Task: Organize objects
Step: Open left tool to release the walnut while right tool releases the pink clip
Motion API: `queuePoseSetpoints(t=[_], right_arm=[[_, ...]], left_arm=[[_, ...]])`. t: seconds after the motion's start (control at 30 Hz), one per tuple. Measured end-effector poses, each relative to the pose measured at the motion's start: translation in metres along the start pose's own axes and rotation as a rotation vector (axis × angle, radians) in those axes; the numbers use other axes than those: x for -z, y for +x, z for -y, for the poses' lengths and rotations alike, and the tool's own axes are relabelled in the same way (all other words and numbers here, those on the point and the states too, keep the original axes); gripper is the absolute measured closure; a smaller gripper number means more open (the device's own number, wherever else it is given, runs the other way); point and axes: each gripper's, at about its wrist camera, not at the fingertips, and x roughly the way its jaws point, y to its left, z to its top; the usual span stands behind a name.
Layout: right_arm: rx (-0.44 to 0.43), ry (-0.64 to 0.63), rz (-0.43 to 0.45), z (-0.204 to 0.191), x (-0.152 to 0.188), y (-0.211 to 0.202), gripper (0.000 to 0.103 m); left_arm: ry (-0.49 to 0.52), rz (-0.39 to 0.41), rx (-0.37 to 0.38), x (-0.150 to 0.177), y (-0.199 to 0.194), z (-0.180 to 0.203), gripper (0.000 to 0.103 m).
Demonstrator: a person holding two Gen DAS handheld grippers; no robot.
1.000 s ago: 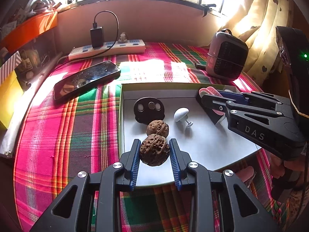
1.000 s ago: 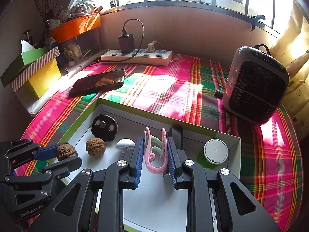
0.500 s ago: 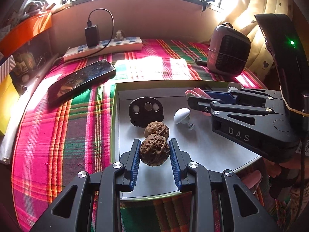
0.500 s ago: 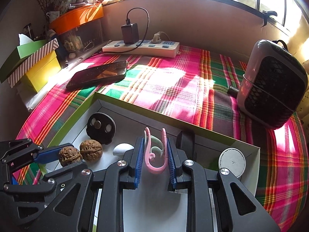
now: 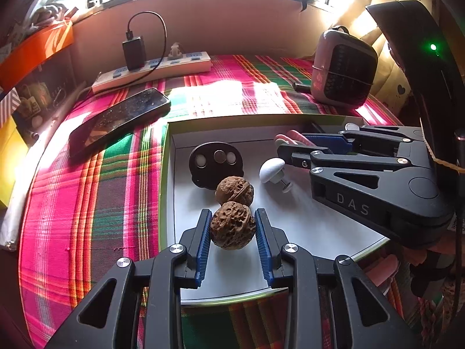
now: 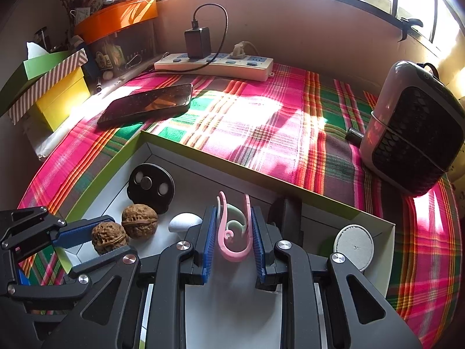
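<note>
My left gripper (image 5: 233, 226) is shut on a dark brown walnut (image 5: 233, 225) over the near left part of a white tray with a green rim (image 5: 232, 117). A second walnut (image 5: 234, 189) lies just behind it. In the right wrist view my right gripper (image 6: 234, 232) is shut on a pink curved hook (image 6: 232, 250), with a pale green hook (image 6: 232, 218) pressed beside it, over the tray (image 6: 232, 160). There the left gripper (image 6: 96, 232) and its walnut (image 6: 109, 237) show at the lower left. In the left wrist view the right gripper (image 5: 290, 145) reaches in from the right.
A black disc with three round inserts (image 5: 215, 163), a white knob (image 5: 271, 170) and a round white pad (image 6: 353, 245) lie in the tray. A phone (image 5: 119, 120), a power strip (image 5: 151, 71) and a small heater (image 5: 343, 68) sit on the plaid cloth. Boxes (image 6: 58, 96) stand at the left.
Both grips are unchanged. Both views have shifted only slightly, and the right gripper sits a little further left in the left wrist view.
</note>
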Motion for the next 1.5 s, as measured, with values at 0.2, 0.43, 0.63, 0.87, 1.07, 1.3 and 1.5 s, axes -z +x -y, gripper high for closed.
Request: queuePoseSetpoints(t=[0.2,0.43,0.63,0.87,1.07,1.3,1.5], right_arm=[[0.009,-0.017,-0.016,-0.0009,-0.0002,0.0028,0.079],[0.011,-0.028,-0.029,-0.0025,0.0004,0.0054,0.079],[0.020,-0.031,-0.032,-0.0037,0.0009,0.0057,0.079],[0.027,-0.030,-0.036,-0.0035,0.0005,0.0064,0.079],[0.026,-0.024,-0.035,-0.0026,0.0003,0.0059,0.079],[0.030,-0.014,-0.030,-0.0015,0.0012,0.0047,0.077],[0.031,-0.002,-0.020,-0.0008,0.0025,0.0014,0.068]], left_arm=[[0.011,-0.004,-0.008,0.0003,0.0020,0.0021,0.075],[0.012,-0.004,-0.008,0.0005,0.0022,0.0025,0.075],[0.015,-0.006,-0.015,0.0013,0.0022,0.0026,0.075],[0.022,-0.012,-0.026,0.0017,0.0029,0.0035,0.075],[0.022,-0.012,-0.026,0.0017,0.0028,0.0035,0.075],[0.023,-0.012,-0.031,0.0014,0.0021,0.0038,0.075],[0.015,-0.009,-0.025,0.0013,0.0011,0.0025,0.074]])
